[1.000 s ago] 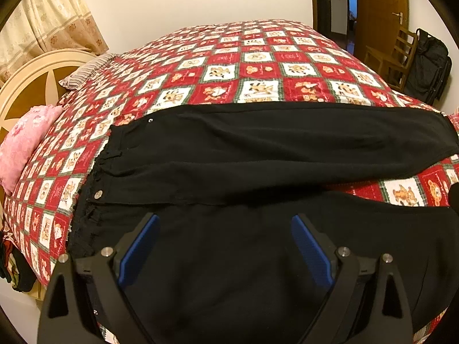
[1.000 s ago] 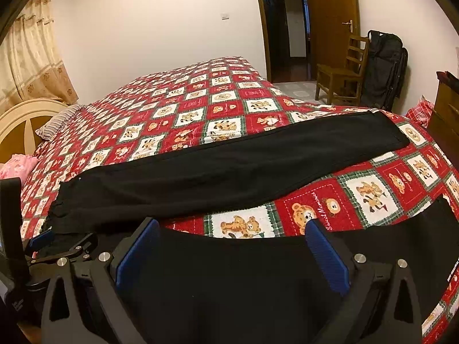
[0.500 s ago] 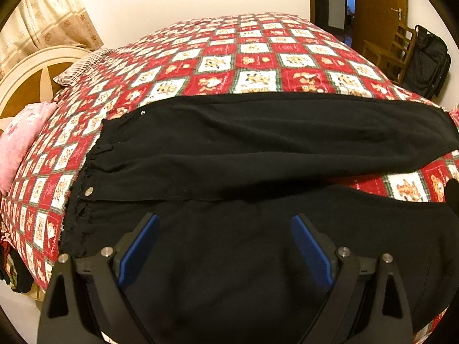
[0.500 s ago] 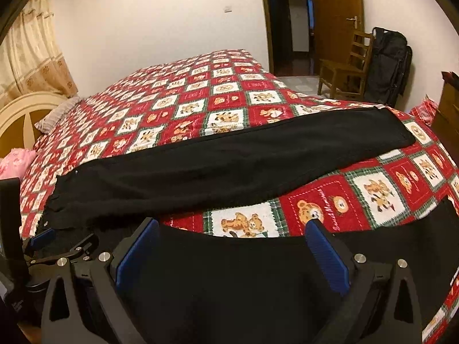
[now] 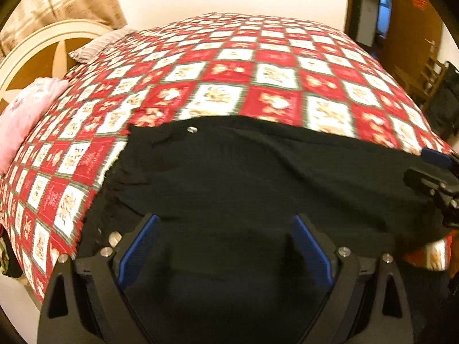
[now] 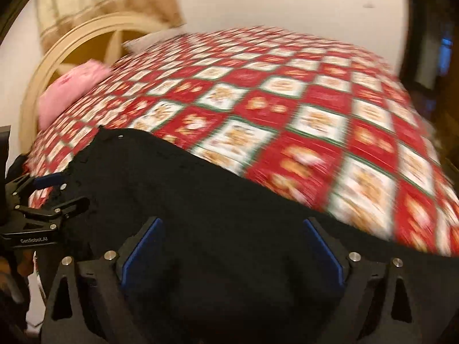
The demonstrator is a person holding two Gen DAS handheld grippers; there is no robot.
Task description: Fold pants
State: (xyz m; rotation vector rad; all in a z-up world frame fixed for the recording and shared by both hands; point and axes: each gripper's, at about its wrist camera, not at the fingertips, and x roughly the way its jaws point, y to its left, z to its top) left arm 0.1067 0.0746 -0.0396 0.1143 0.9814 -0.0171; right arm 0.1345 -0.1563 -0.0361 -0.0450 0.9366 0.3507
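Observation:
Black pants [image 5: 243,172] lie across the red checked bedspread [image 5: 258,86], waistband to the left with a metal snap [image 5: 191,128] near its far corner. My left gripper [image 5: 225,246] hangs just over the waist area, blue pads wide apart and nothing pinched. In the right wrist view the pants [image 6: 200,200] fill the foreground. My right gripper [image 6: 233,252] is over them, its jaws wide but closing; black cloth lies under and between the pads, not pressed. Each gripper shows in the other's view: the right gripper [image 5: 439,177] at the right edge, the left gripper [image 6: 43,197] at the left edge.
A pink pillow [image 5: 25,114] and a striped pillow [image 5: 100,43] lie by the cream headboard [image 5: 37,54] at the left. Curtains [image 6: 109,8] hang behind. A wooden door [image 5: 410,23], a chair [image 5: 424,77] and a dark bag [image 5: 447,106] stand right of the bed.
Both views have swung left and blurred. The right gripper has moved left along the pants toward the waist and now shows in the left wrist view. The bedspread strip between the legs is mostly out of view.

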